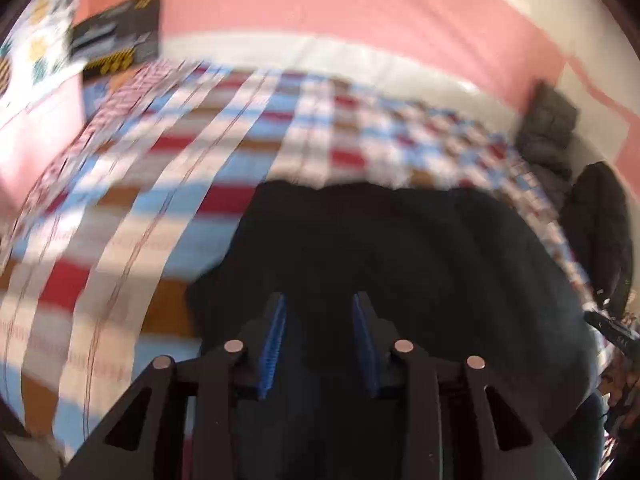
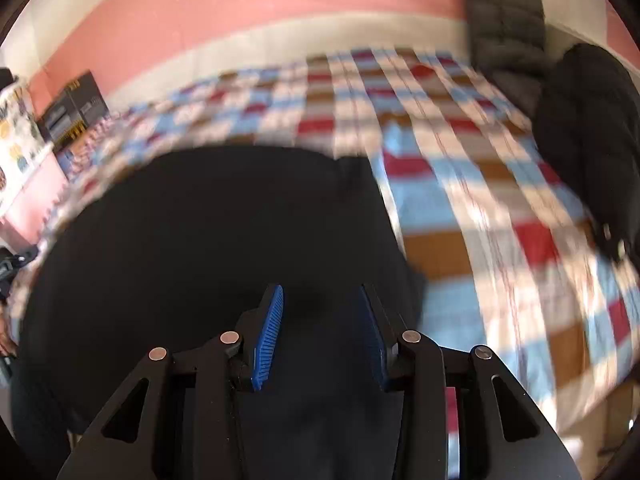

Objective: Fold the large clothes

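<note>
A large black garment (image 1: 400, 256) lies spread on a checked bedspread (image 1: 192, 168); it also shows in the right wrist view (image 2: 200, 232). My left gripper (image 1: 319, 300) is open, its blue pads (image 1: 274, 344) apart over the garment's near left part. My right gripper (image 2: 322, 292) is open, its blue pads (image 2: 268, 340) apart over the garment's near right part, close to its right edge. Neither gripper holds cloth. Both views are motion-blurred.
A dark cardboard box (image 1: 120, 36) stands at the far left by the pink wall (image 1: 320, 4). A grey quilted cushion (image 2: 506, 20) leans at the far right. Another black garment (image 2: 588, 140) is heaped on the bed's right side. The other gripper shows at the right edge (image 1: 612, 330).
</note>
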